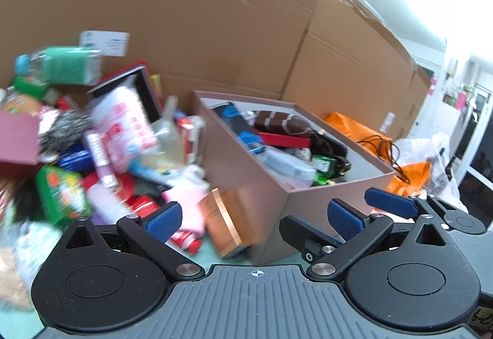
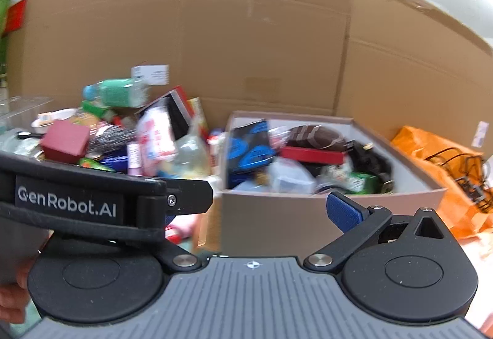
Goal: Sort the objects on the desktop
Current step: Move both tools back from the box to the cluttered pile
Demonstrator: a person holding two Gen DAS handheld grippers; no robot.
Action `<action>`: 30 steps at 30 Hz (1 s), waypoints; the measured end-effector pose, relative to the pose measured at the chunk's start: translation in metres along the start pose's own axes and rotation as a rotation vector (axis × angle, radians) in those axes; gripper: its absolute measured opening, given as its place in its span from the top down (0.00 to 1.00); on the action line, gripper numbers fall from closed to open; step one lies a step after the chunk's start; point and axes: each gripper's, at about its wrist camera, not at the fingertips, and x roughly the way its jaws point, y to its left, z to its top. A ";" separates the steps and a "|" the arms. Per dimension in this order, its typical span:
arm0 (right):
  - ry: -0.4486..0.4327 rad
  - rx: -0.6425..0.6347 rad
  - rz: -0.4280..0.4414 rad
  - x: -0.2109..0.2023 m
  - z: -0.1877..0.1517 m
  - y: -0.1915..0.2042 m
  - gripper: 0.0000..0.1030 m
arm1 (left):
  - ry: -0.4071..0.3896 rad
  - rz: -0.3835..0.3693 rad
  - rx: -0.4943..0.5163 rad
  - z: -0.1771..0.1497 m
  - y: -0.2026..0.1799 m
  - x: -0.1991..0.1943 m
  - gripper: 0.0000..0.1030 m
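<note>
The copper-coloured box [image 1: 226,223] lies just ahead of the left gripper [image 1: 254,217], leaning against the near wall of the sorting box [image 1: 246,181]. It looks like stiff, light card with smooth, possibly slippery faces, so a hold across its narrow sides would probably suit best. To the gripper's left is the pile of loose objects [image 1: 101,148], too blurred to count: one green-labelled bottle [image 1: 61,64] on top, one dark red box [image 1: 18,141], one steel scourer [image 1: 63,129]. One sorting box, already part filled. The left gripper stands wide and empty. The right gripper [image 2: 255,215], beside it, also looks wide and empty, though its left finger is hidden behind the other device.
</note>
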 end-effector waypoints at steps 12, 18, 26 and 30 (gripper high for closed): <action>0.120 0.002 0.199 0.009 -0.030 0.074 0.00 | 0.020 0.164 -0.090 -0.046 0.067 -0.059 0.00; 0.170 0.030 0.259 0.021 -0.033 0.095 0.00 | -0.002 0.253 -0.180 -0.051 0.110 -0.083 0.00; 0.196 0.031 0.293 0.035 -0.031 0.116 0.06 | -0.035 0.340 -0.265 -0.049 0.161 -0.097 0.00; 0.212 0.007 0.304 0.043 -0.032 0.127 0.15 | -0.026 0.353 -0.269 -0.052 0.177 -0.095 0.00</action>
